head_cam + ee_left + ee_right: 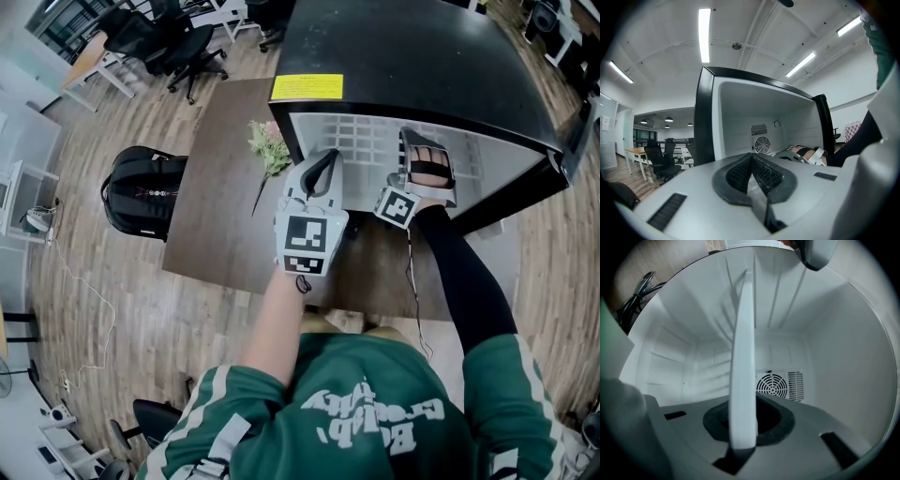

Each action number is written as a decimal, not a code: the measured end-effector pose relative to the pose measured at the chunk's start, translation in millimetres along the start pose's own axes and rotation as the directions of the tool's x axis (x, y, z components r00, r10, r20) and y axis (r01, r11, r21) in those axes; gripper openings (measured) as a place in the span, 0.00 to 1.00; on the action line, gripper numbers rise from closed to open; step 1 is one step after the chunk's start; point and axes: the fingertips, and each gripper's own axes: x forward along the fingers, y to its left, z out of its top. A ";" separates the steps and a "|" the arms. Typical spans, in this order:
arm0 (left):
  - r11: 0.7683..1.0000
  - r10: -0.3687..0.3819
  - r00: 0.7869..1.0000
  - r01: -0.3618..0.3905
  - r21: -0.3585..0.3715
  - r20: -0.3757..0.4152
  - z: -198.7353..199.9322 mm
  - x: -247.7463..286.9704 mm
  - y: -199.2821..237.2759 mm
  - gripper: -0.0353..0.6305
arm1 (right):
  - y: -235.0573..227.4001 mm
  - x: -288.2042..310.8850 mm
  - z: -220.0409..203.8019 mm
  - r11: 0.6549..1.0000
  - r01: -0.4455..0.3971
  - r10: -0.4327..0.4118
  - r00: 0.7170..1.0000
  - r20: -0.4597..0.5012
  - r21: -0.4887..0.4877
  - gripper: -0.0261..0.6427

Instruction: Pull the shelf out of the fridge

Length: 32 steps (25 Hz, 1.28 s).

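A black mini fridge point(412, 56) stands open on the brown table point(220, 225), with its white wire shelf point(361, 141) showing inside. My right gripper point(419, 141) reaches into the cavity. In the right gripper view the shelf's white front edge point(743, 357) runs between the jaws, and the right gripper point(743, 420) is shut on it. My left gripper point(323, 169) hovers at the left of the fridge opening, apart from the shelf. In the left gripper view its pads point(764, 173) meet with nothing between them, and the fridge interior point(754, 117) lies ahead.
A sprig of artificial flowers point(270, 145) lies on the table by the fridge's left corner. A black backpack point(141, 192) sits on the floor to the left, with office chairs point(183, 42) beyond. A round fan grille point(772, 384) marks the fridge's back wall.
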 end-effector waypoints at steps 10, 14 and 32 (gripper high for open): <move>1.000 0.000 1.000 0.000 0.008 0.001 1.7 -0.6 -1.6 0.08 | -1.0 0.2 1.4 1.000 0.000 0.000 1.000 0.005 0.009 0.12; 1.000 -0.002 1.000 0.002 0.013 0.000 2.0 -0.7 -2.7 0.08 | -1.0 0.1 0.9 1.000 0.000 0.000 1.000 0.005 0.006 0.12; 1.000 -0.015 1.000 0.014 0.021 0.012 8.9 -8.2 -7.7 0.08 | 0.9 -5.7 1.0 1.000 -0.014 0.014 1.000 0.005 0.009 0.12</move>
